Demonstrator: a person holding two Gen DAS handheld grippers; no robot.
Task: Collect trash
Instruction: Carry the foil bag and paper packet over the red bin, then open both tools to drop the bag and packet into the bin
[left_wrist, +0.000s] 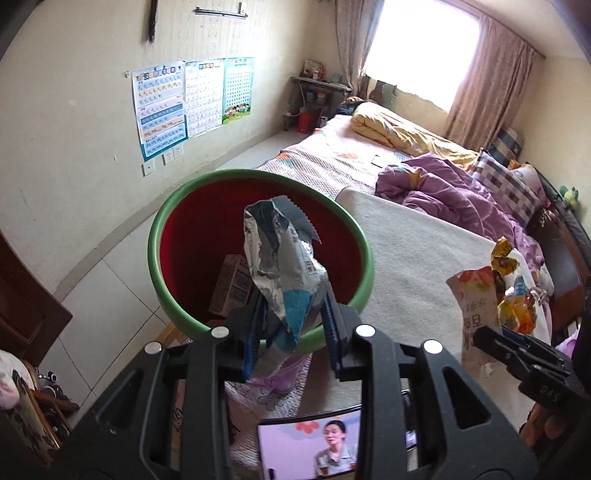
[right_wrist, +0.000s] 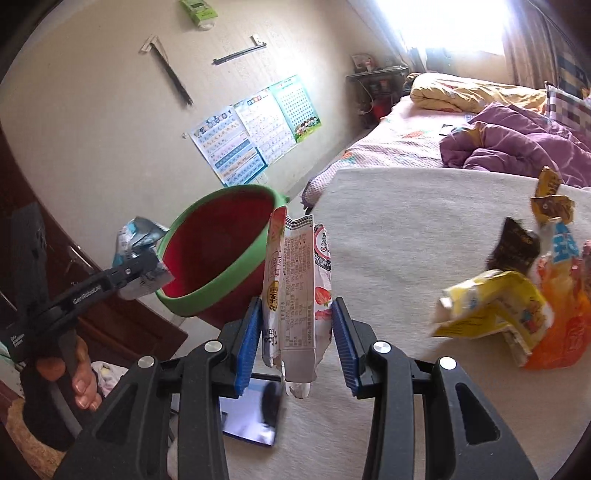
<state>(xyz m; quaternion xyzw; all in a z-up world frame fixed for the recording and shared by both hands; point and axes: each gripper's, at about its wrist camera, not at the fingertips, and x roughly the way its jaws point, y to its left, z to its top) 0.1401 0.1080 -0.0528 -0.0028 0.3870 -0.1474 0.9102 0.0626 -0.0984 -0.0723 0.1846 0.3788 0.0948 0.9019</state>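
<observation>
Over bin (left_wrist: 258, 192): L tongs (left_wrist: 293, 317) clamped on silver wrapper (left_wrist: 280, 258)
Beside bin: R tongs (right_wrist: 295, 332) clamped on strawberry packet (right_wrist: 295, 288)
Bed (right_wrist: 406, 229): wrapper pile (right_wrist: 517, 306)

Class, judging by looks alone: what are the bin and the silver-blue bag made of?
Bin: likely moulded plastic, with a smooth green rim and red inside.
Silver-blue bag: probably foil-lined plastic film, with shiny creases and a serrated torn edge.

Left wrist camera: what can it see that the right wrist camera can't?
Only the left wrist view looks down into the bin, where a small carton lies. Only the right wrist view shows the yellow wrapper clearly, and fingers around the left hand-held gripper. Both show the silver-blue wrapper and the strawberry packet, each clamped.
</observation>
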